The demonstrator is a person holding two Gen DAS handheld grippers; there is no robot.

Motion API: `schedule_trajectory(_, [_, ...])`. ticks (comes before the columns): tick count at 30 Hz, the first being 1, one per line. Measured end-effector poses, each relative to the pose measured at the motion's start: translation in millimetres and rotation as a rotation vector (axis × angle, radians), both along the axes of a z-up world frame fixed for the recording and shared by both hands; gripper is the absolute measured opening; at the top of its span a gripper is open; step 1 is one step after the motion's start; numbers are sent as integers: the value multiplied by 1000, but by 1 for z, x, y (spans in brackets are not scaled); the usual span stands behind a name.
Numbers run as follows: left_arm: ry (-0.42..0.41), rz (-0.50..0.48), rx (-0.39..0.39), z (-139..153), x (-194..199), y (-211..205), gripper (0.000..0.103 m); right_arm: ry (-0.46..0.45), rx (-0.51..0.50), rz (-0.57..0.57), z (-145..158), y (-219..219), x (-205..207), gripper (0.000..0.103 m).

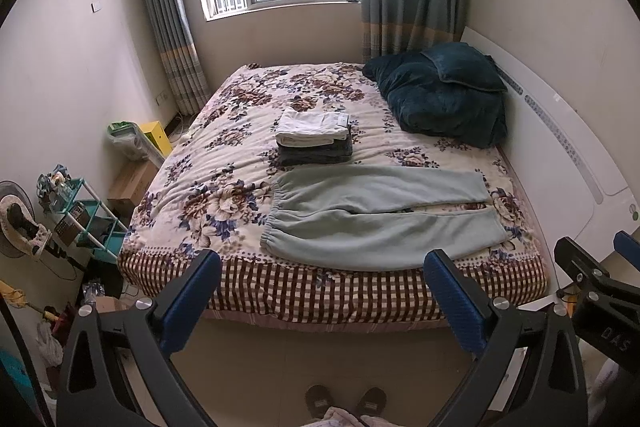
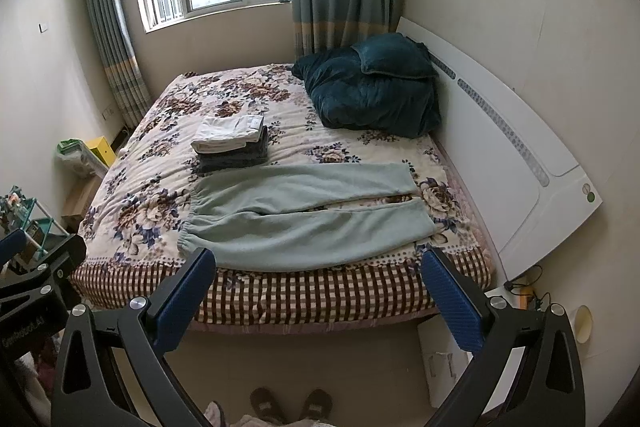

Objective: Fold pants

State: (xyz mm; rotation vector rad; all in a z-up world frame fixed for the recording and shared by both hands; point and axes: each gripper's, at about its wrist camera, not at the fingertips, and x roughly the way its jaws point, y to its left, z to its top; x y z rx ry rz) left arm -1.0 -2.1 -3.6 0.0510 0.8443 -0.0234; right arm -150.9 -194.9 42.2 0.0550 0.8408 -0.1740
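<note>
Pale green sweatpants (image 1: 376,219) lie flat along the near edge of the bed, waistband to the left, both legs reaching right; they also show in the right wrist view (image 2: 304,215). My left gripper (image 1: 324,263) is open and empty, held back from the bed above the floor. My right gripper (image 2: 316,263) is open and empty too, at about the same distance. The right gripper's body shows at the right edge of the left wrist view (image 1: 600,287).
A stack of folded clothes (image 1: 314,137) sits mid-bed behind the pants. A dark teal quilt and pillow (image 1: 444,95) lie by the white headboard (image 1: 560,131). A teal shelf rack (image 1: 88,219) and boxes stand left of the bed. Slippered feet (image 1: 346,401) are below.
</note>
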Motion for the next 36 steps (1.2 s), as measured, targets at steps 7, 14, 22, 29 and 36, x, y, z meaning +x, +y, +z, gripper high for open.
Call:
schedule_trajectory(7, [-6, -5, 10, 0, -1, -2, 103, 0, 0, 0, 1, -2, 1, 103])
schedule_trajectory(14, [-9, -4, 13, 0, -2, -4, 103, 0, 0, -1, 1, -2, 1, 103])
schedule_trajectory(22, [-19, -10, 13, 4, -1, -5, 103, -5, 0, -2, 2, -3, 1, 103])
schedule_trajectory(29, [-25, -11, 14, 4, -2, -4, 103, -5, 1, -2, 4, -4, 2, 103])
schedule_trajectory(36, [-24, -6, 11, 4, -4, -1, 103, -6, 1, -1, 7, -3, 3, 103])
